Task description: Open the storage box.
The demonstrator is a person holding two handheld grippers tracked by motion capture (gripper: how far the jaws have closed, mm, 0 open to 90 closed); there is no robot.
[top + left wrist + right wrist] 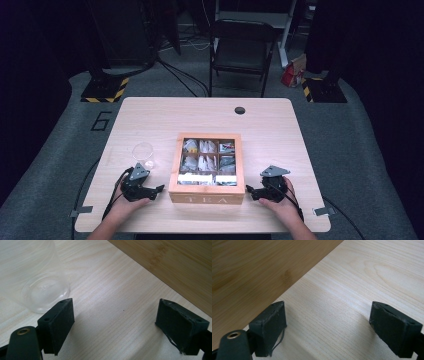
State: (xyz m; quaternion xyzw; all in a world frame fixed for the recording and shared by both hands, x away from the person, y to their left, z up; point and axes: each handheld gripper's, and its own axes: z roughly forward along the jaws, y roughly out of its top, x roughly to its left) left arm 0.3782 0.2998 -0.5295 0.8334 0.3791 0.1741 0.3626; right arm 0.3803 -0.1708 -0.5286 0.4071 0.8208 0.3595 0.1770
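Two grippers down on the pale wood worktop point(150, 115), one on each side of a wooden tea box point(206, 199). Left gripper point(159, 189) held in a hand point(125, 207) near the front edge, just left of the box, jaws spread wide with nothing between them but bare wood. Same story in the left gripper view point(116, 320): wide gap, tabletop grain in between. Right gripper point(250, 192) mirrored on the other side of the box, also held by a hand point(280, 205), jaws likewise wide apart and gripping nothing, clear enough in the right gripper view point(328, 320).

Tea box sitting about mid-worktop toward the front, lid-less or clear-topped (can't tell which), split into compartments stuffed with tea bags point(206, 161), "TEA" lettering on the front face. Darker box side cutting across the corner of both gripper views point(175, 267) point(252, 272).

Clear plastic cup point(143, 154) upright just behind the left gripper, left of the box, not touching either. Looks empty. Close up in the left gripper view point(37, 282), right beside one jaw.

Black folding chair point(241, 50) past the far edge, plus a small dark round hole point(240, 110) in the worktop near that edge.
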